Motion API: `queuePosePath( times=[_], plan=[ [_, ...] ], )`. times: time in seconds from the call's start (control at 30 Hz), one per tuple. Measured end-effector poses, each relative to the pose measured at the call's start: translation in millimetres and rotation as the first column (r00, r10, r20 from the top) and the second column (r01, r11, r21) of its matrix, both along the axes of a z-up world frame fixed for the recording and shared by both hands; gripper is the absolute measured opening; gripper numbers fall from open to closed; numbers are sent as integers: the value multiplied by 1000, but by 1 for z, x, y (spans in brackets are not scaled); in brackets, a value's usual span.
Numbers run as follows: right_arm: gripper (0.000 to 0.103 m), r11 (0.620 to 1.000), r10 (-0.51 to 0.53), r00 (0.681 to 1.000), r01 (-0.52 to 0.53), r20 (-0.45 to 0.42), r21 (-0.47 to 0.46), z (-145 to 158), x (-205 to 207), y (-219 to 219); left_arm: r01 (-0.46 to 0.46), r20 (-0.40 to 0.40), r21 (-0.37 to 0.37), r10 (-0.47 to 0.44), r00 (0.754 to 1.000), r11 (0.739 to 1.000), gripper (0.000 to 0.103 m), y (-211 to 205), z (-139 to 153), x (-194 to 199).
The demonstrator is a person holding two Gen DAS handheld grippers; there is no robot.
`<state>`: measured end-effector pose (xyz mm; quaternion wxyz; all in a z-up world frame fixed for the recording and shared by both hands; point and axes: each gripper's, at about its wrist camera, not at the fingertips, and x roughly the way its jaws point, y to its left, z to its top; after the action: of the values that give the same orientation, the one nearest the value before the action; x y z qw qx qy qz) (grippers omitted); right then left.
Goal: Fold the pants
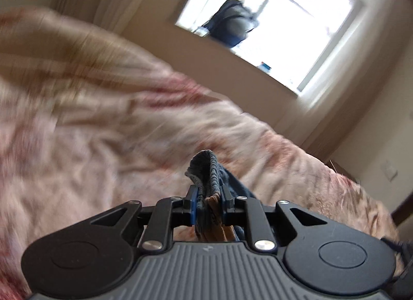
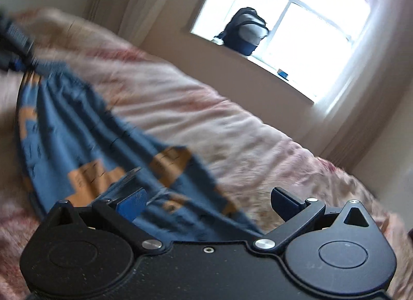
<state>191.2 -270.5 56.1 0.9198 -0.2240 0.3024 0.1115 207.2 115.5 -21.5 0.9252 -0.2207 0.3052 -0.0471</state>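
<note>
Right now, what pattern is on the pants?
The pants are blue with orange patches, clearest in the right wrist view.

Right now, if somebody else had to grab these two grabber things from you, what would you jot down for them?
Left gripper: shut on the pants' elastic waistband, lifted off the bed.
Right gripper: open, holding nothing; blue-and-orange cloth lies between its fingers.
Pants: stretched from the left gripper down to the right one, over the pink bedspread.
Done: no fold visible.
Left: probably close the right gripper on the cloth, lay it flat, fold.
</note>
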Motion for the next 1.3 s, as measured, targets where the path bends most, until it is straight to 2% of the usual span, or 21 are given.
queuePosePath(
  times=[0.1, 0.17, 0.27, 0.4, 0.53, 0.6, 0.7, 0.77, 0.8, 0.83, 0.9, 0.97, 1.0, 1.03, 1.17, 1.27, 1.3],
  plan=[
    [102, 988, -40, 999, 40, -6, 147, 18, 0, -39, 39, 83, 110, -48, 995, 993, 19, -39, 31, -11],
    [102, 964, -100, 995, 96, 1, 247, 21, 1, -63, 87, 134, 213, -118, 984, 973, 19, -75, 52, -21],
    [102, 906, -152, 988, 150, -26, 395, 20, 6, -95, 183, 181, 361, -261, 948, 915, 19, -144, 75, -37],
    [102, 844, -186, 982, 171, -22, 508, 27, 3, -125, 307, 139, 464, -410, 901, 831, 20, -227, 78, -50],
    [102, 812, -275, 961, 236, -7, 534, 35, -5, -156, 410, 79, 511, -516, 853, 756, 20, -294, 58, -59],
    [102, 826, -337, 941, 304, -17, 475, 36, -6, -167, 451, 44, 534, -556, 830, 715, 20, -324, 44, -64],
    [102, 844, -375, 927, 340, 5, 415, 31, -7, -179, 512, -13, 535, -600, 800, 672, 20, -356, 16, -66],
    [102, 837, -389, 921, 360, -13, 413, 24, -4, -188, 548, -46, 532, -625, 780, 646, 22, -370, -6, -65],
    [102, 827, -399, 917, 374, -30, 420, 21, -2, -194, 561, -54, 530, -635, 771, 636, 38, -374, -15, -64],
    [102, 819, -405, 913, 384, -46, 426, 17, -2, -198, 569, -62, 528, -640, 766, 630, 62, -376, -22, -65],
    [102, 802, -408, 909, 400, -82, 443, 11, 2, -206, 555, -63, 532, -624, 779, 639, 74, -374, -30, -70],
    [102, 785, -406, 907, 408, -110, 466, 7, 4, -212, 550, -40, 526, -627, 778, 649, 74, -364, -31, -75],
    [102, 777, -397, 910, 403, -122, 483, 7, 4, -214, 552, -37, 529, -632, 774, 644, 77, -358, -31, -77],
    [102, 769, -379, 916, 392, -134, 504, 7, 4, -215, 550, -39, 539, -634, 772, 638, 81, -352, -32, -80],
    [102, 716, -234, 953, 304, -194, 629, 5, 7, -210, 547, -48, 580, -644, 763, 604, 83, -337, -33, -89],
    [102, 681, -141, 960, 270, -240, 680, 0, 11, -202, 543, -62, 603, -645, 762, 584, 83, -330, -38, -93],
    [102, 663, -98, 959, 262, -265, 702, -4, 14, -199, 548, -79, 615, -646, 759, 568, 83, -328, -40, -94]
  ],
)
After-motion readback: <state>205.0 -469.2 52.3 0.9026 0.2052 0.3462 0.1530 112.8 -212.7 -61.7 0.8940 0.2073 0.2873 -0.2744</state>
